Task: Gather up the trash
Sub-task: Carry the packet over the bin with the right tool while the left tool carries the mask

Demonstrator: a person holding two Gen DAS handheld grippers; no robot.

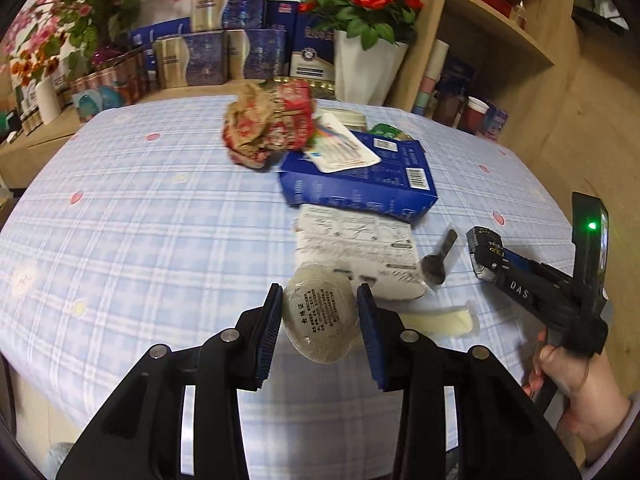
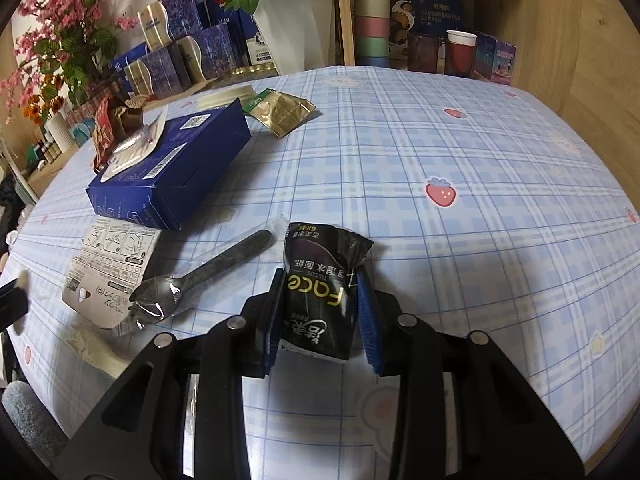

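My left gripper [image 1: 318,322] pinches a light, crinkly round plastic wrapper [image 1: 320,320] mid-body, my right gripper [image 2: 322,308] squeezes a soft black tissue pack [image 2: 320,292]

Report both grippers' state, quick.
Left gripper: shut on a round clear-wrapped packet with a printed label.
Right gripper: shut on a black tissue pack.

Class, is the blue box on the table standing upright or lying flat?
Lying flat: the blue box rests on a broad face, with a white packet on top.
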